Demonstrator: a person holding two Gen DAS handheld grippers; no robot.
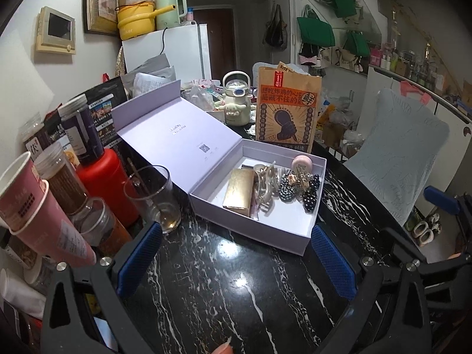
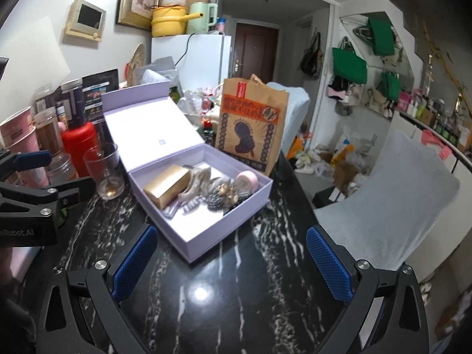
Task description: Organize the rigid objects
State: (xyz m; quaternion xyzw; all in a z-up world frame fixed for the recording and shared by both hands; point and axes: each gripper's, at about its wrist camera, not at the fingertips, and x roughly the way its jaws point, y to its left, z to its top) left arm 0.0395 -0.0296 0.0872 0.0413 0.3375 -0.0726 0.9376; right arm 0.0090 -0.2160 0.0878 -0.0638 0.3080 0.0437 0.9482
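**Open lilac box of small things on a black marble worktop**

Both tools hang low over the worktop (image 1: 236, 280), near the bottom of each frame. The left tool (image 1: 236, 261) is spread wide and holds nothing; the right tool (image 2: 233, 262) is the same, wide apart and empty. Just past their tips, at centre frame, sits a lilac box (image 1: 306, 237) with its lid (image 1: 174, 129) folded back to the upper left. Inside lie a gold case (image 1: 239, 192), pale hair claws (image 1: 267, 183), dotted black scrunchies (image 1: 298, 190) and a round pink compact (image 1: 301, 163), all crowded toward the far side. A glass (image 1: 153, 197) stands just left of the box, with a red bottle (image 1: 103, 183) and jars beyond it. A brown paper bag (image 1: 287, 106) stands upright behind the box.
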